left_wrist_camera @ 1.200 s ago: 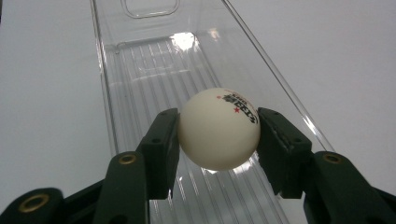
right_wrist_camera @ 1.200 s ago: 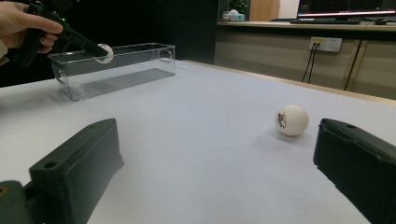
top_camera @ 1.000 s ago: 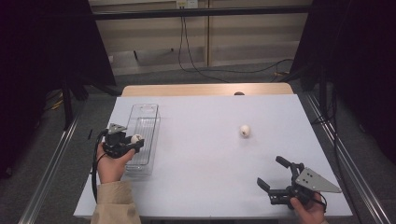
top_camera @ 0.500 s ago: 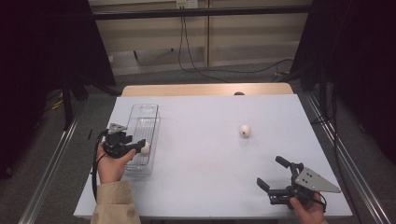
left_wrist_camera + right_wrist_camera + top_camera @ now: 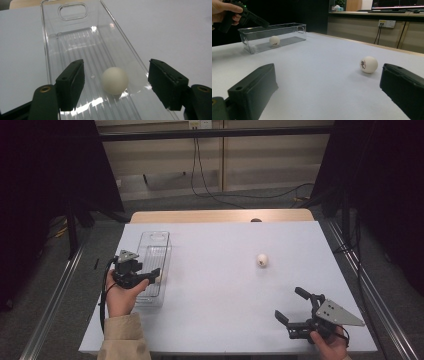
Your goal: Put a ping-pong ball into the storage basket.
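A clear plastic bin (image 5: 168, 254) stands lengthwise on the left of the white table (image 5: 215, 285). One white ball (image 5: 115, 80) lies on the bin's ribbed floor, near its front end. My left gripper (image 5: 117, 65) hovers just over that ball, open, one jaw on each side and neither touching it. In the high view the left gripper (image 5: 151, 275) sits over the bin's near end. A second white ball (image 5: 262, 260) with a red mark rests on the bare table, right of centre. My right gripper (image 5: 294, 306) is low at the front right, open and empty, with this ball (image 5: 368, 64) ahead of it.
The right gripper view looks across the table to the bin (image 5: 287, 31), the ball inside it (image 5: 274, 40) and the other hand with its gripper (image 5: 258, 21). A wooden strip (image 5: 220, 216) borders the far edge. Dark curtains and metal rails flank both sides.
The ball at the left gripper's tip has shifted a little down and to the right, and now lies loose on the bin's floor. The right gripper has stayed still.
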`<action>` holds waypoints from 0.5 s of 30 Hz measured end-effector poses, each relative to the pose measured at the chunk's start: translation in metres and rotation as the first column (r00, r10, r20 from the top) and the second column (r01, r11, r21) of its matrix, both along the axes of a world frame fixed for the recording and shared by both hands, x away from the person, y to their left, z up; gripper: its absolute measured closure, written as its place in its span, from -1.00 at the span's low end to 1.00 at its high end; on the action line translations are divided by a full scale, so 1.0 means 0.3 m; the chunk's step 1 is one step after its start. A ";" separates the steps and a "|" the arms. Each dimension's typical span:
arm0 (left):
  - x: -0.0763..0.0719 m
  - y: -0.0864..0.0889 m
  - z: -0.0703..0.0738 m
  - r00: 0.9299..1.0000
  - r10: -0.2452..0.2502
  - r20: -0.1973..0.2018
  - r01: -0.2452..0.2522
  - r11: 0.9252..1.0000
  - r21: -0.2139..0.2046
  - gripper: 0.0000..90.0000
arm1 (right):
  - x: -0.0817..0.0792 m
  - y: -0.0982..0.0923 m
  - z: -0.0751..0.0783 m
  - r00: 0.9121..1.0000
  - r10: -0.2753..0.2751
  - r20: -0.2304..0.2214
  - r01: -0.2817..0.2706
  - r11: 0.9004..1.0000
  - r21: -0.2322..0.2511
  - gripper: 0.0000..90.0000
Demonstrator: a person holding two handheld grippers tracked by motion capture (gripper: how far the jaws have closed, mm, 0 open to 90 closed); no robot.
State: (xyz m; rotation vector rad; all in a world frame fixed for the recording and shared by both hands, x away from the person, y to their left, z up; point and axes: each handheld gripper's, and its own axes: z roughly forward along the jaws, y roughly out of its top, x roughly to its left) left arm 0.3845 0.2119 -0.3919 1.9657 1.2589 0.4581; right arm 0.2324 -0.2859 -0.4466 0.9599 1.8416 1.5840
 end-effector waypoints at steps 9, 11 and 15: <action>-0.003 -0.025 0.017 0.999 -0.035 0.004 0.035 0.999 -0.011 -0.44 | -0.001 0.000 0.000 1.000 0.000 0.000 0.000 1.000 0.000 -0.99; -0.004 -0.027 0.020 0.999 -0.039 0.005 0.039 0.999 -0.013 -0.47 | -0.001 0.001 0.000 1.000 0.001 -0.001 -0.001 1.000 -0.002 -0.99; -0.005 -0.037 0.024 0.999 -0.045 0.009 0.045 0.999 -0.023 -0.50 | 0.000 0.002 -0.001 1.000 0.001 -0.002 -0.001 1.000 -0.002 -0.99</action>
